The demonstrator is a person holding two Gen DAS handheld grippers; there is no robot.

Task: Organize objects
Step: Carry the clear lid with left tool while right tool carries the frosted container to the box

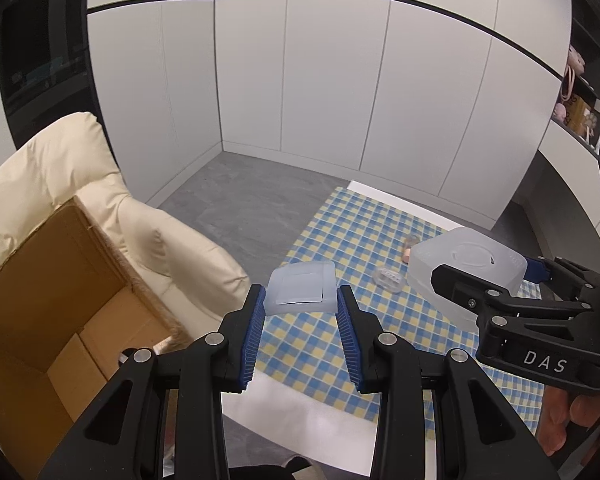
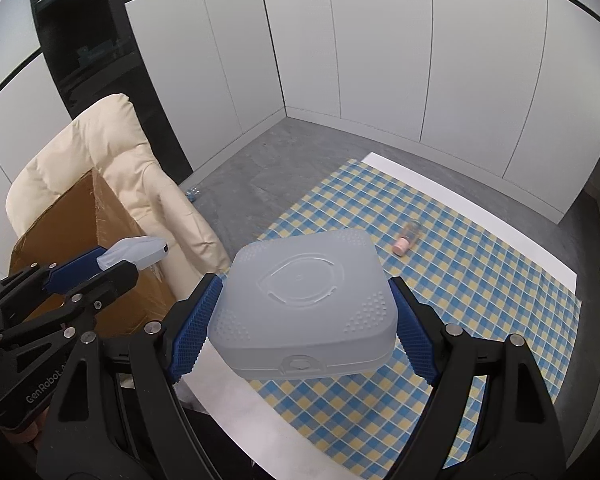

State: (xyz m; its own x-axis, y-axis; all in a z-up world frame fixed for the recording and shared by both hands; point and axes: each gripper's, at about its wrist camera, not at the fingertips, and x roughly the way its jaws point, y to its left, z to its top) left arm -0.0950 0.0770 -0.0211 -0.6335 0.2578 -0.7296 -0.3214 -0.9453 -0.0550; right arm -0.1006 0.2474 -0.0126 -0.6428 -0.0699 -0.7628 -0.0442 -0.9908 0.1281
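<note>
My left gripper (image 1: 300,300) is shut on a small frosted plastic case (image 1: 300,287), held above the near left part of the checked cloth (image 1: 316,360). In the right wrist view that case (image 2: 134,251) shows in front of the cardboard box (image 2: 80,248). My right gripper (image 2: 304,320) is shut on a large frosted square plastic box (image 2: 304,304) with a raised round mark on its lid; the same box (image 1: 466,264) appears at the right of the left wrist view. A small bottle with a pink cap (image 2: 406,237) lies on the cloth. A clear small item (image 1: 388,279) lies there too.
An open cardboard box (image 1: 60,300) sits on a cream padded chair (image 1: 100,184) left of the table. White cabinet panels (image 1: 300,80) line the walls beyond grey floor. A shelf with pink items (image 1: 576,92) is at the far right. A small bottle (image 2: 193,192) lies on the floor.
</note>
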